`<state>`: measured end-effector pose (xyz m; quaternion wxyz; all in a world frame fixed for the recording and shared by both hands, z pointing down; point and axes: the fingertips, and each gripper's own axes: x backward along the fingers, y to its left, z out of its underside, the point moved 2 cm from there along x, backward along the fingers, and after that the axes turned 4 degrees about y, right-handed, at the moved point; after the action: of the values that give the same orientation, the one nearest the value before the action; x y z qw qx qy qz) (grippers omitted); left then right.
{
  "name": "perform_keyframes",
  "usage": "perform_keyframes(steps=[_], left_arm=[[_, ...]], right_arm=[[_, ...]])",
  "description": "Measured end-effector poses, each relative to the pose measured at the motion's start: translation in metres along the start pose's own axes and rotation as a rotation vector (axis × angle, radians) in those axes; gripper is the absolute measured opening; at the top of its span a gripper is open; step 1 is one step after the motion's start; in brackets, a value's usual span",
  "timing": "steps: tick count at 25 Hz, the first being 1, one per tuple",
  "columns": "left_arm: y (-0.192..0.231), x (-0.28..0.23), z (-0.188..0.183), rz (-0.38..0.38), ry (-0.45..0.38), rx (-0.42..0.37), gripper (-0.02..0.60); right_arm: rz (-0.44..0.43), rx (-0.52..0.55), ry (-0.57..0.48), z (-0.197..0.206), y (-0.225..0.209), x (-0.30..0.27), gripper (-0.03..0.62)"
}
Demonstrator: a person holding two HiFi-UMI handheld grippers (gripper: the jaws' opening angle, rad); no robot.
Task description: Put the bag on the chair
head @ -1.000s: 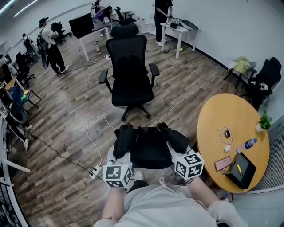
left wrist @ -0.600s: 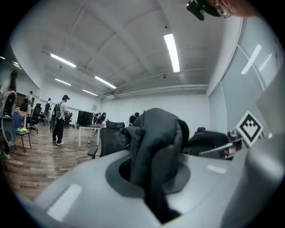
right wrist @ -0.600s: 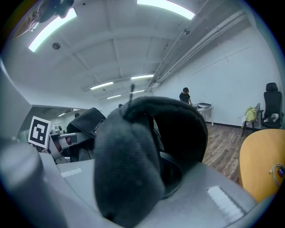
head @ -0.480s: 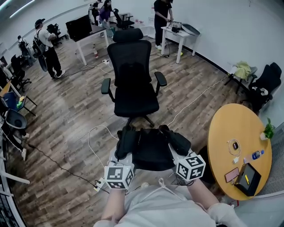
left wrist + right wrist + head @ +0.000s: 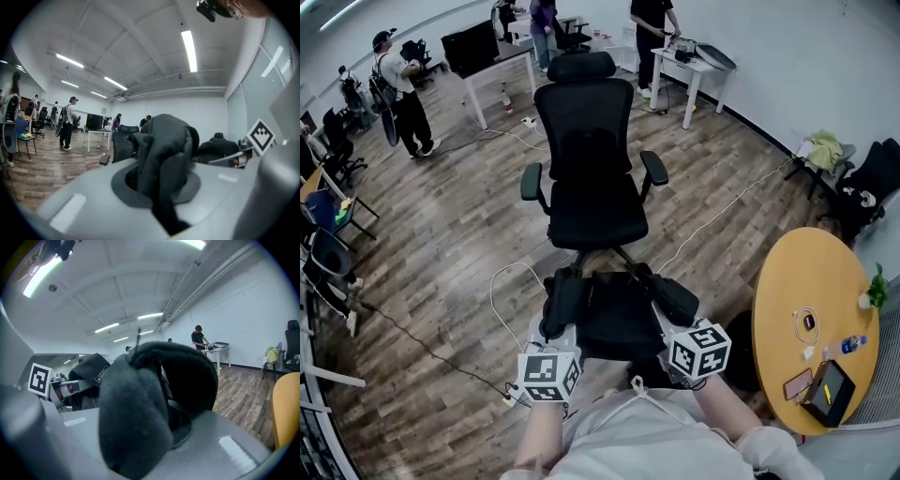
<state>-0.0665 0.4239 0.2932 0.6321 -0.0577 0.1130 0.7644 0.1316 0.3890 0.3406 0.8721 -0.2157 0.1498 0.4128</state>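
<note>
A black backpack (image 5: 617, 314) hangs in front of me, held between both grippers by its padded shoulder straps. My left gripper (image 5: 559, 330) is shut on the left strap (image 5: 164, 150), which fills the left gripper view. The right strap (image 5: 140, 413) bulges out of the jaws of my right gripper (image 5: 673, 323), which is shut on it. The black office chair (image 5: 591, 187) stands just beyond the bag, its seat (image 5: 595, 220) bare and facing me, armrests on both sides. The bag is level with the chair's wheeled base and short of the seat.
A round yellow table (image 5: 787, 309) at the right carries a tablet, a phone and a bottle. White cables (image 5: 499, 298) and a power strip lie on the wood floor at the left. Desks, more chairs and several people stand at the back.
I have moved forward with the bag; the chair is nearer and more centred, and the round table has slid to the right. Both grips are unchanged.
</note>
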Motion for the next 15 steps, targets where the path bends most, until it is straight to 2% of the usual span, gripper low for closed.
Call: perform_keyframes(steps=[7, 15], left_arm=[[0.021, -0.047, -0.011, -0.049, 0.007, -0.003, 0.029], [0.040, -0.143, -0.044, -0.114, 0.008, -0.013, 0.029]], right_arm=[[-0.061, 0.017, 0.015, -0.029, -0.023, -0.056, 0.028], [-0.122, 0.041, 0.024, -0.091, -0.081, -0.133, 0.028]])
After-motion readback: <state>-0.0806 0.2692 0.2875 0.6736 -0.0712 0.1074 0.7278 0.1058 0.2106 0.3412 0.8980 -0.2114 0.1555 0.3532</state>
